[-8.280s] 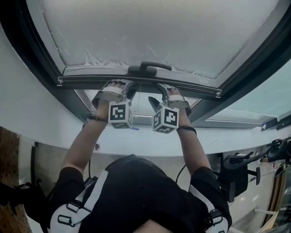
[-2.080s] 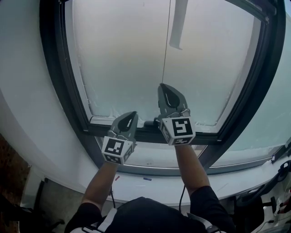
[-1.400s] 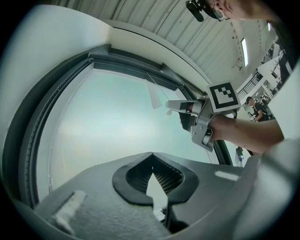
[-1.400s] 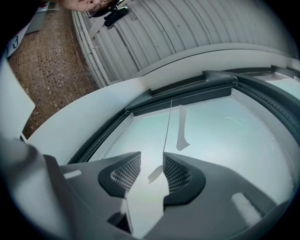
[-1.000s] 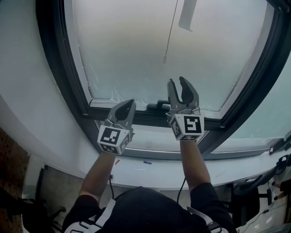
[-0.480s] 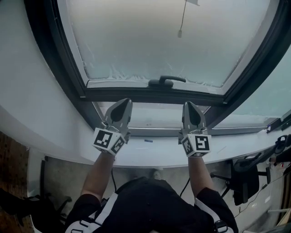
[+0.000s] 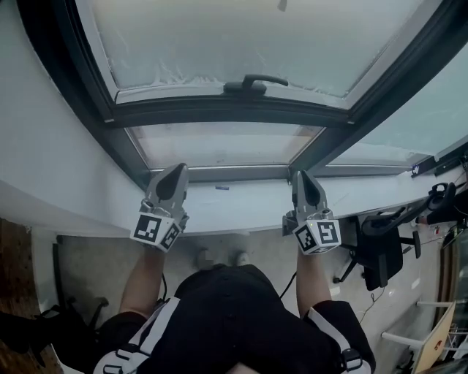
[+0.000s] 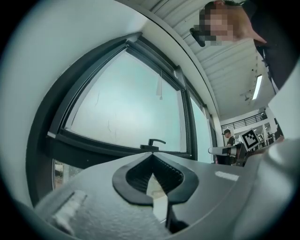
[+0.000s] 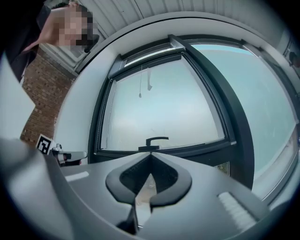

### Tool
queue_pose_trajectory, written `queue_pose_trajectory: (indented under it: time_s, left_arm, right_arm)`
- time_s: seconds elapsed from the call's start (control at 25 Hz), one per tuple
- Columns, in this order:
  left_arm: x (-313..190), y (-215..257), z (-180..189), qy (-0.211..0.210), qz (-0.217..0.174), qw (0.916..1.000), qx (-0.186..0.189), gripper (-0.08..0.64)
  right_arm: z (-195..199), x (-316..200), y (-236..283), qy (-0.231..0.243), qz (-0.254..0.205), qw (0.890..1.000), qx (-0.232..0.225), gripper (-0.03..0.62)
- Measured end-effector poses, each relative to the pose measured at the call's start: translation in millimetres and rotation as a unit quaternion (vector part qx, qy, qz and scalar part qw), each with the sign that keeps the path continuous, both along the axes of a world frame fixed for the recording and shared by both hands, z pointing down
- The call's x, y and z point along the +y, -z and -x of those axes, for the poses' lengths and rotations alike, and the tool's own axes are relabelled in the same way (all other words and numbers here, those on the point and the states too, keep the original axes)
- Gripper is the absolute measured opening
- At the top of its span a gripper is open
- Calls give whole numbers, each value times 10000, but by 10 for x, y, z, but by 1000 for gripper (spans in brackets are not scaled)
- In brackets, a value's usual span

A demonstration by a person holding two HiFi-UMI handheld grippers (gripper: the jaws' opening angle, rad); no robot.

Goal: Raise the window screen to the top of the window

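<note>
The dark-framed window (image 7: 219, 109) has a frosted pane (image 7: 219, 36) and a black handle (image 7: 252, 82) on its lower bar. From the top of the window (image 9: 150, 50) a thin pull cord (image 9: 149, 79) hangs free; its end shows at the head view's top edge (image 7: 282, 4). My left gripper (image 7: 175, 169) and right gripper (image 7: 301, 177) are low over the white sill (image 7: 234, 201), well below the handle, both shut with nothing between the jaws. The left gripper (image 8: 151, 154) and the right gripper (image 9: 150, 154) both point level at the window.
A white wall (image 7: 51, 146) curves round the window's left side, with brick (image 7: 11, 256) lower left. A black office chair (image 7: 380, 252) stands at the right below the sill. A person (image 8: 228, 138) stands far off in the left gripper view.
Both grippers have dropped from the handle's height to the sill. The right gripper's jaws have closed, empty. The cord end has slid to the view's top as the head tilted down.
</note>
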State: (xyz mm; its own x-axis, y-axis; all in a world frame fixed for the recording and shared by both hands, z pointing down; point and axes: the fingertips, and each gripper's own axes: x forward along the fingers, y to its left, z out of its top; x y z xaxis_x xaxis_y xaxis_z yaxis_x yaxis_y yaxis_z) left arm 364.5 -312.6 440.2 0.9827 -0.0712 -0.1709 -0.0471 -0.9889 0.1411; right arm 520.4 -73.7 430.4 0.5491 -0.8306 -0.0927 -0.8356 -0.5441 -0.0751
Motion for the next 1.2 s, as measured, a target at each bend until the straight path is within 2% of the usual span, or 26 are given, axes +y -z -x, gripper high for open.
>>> queue_pose_trajectory:
  time_s: [0.28, 0.44, 0.68, 0.8, 1.0, 1.2]
  left_arm:
    - [145, -242, 204, 303, 167, 9990, -283, 3]
    - [436, -200, 118, 387, 155, 9987, -280, 3]
    - [964, -90, 50, 553, 72, 9983, -189, 3]
    - [1173, -105, 200, 771, 62, 9967, -260, 3]
    - [1441, -41, 531, 1469, -171, 9888, -194, 3]
    - [1537, -75, 733, 1484, -145, 9884, -293, 3]
  right_arm:
    - [-40, 511, -125, -69, -72, 9999, -32, 3]
    - [-78, 856, -142, 7, -200, 9997, -125, 3]
    - [-198, 1321, -248, 216, -136, 9995, -190, 3]
    - [-193, 1485, -315, 370, -149, 9988, -278, 3]
    - [-238, 1678, -447, 512, -82, 9979, -398, 3]
    - [-122, 1765, -486, 652, -94, 9973, -336, 3]
